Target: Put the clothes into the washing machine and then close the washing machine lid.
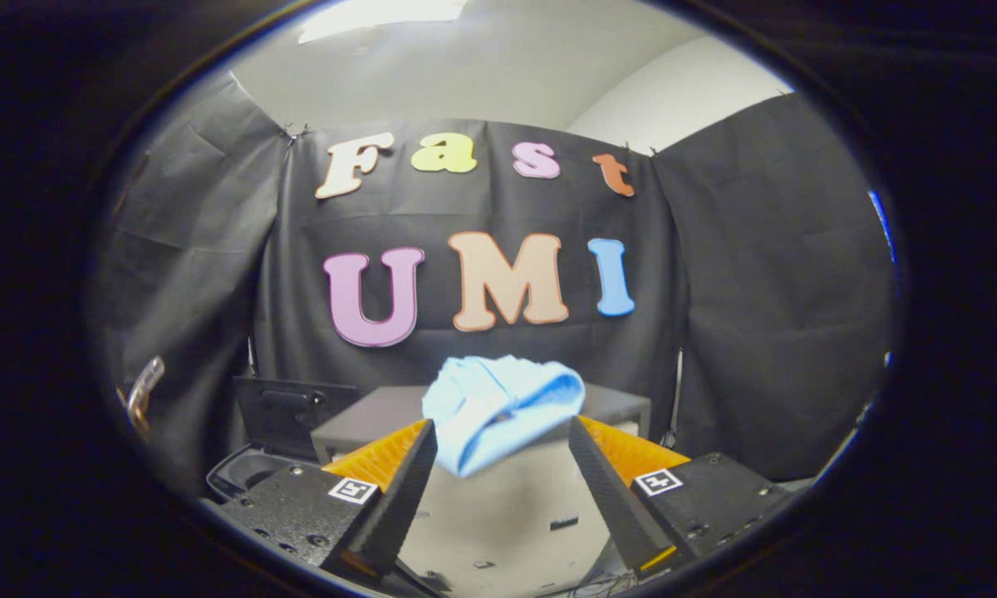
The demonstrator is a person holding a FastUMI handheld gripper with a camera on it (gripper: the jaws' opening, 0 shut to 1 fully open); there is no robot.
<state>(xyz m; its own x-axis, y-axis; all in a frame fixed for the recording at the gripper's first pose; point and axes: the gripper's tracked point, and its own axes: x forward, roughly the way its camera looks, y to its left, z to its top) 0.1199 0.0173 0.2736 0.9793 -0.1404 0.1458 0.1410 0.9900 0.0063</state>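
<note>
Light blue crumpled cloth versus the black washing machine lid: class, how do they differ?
The light blue crumpled cloth is pale, soft and bunched; the black washing machine lid is dark, rigid and flat. The cloth sits between the tips of the open tongs; the lid stands raised, off to their left. Both stand before the booth's wall.

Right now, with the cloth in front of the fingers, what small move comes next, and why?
Probably push forward and close on the light blue cloth. The gripper is open, its fingers flanking the cloth's near edge without pressing it. The washing machine, lid raised, waits off beside the fingers.
</note>
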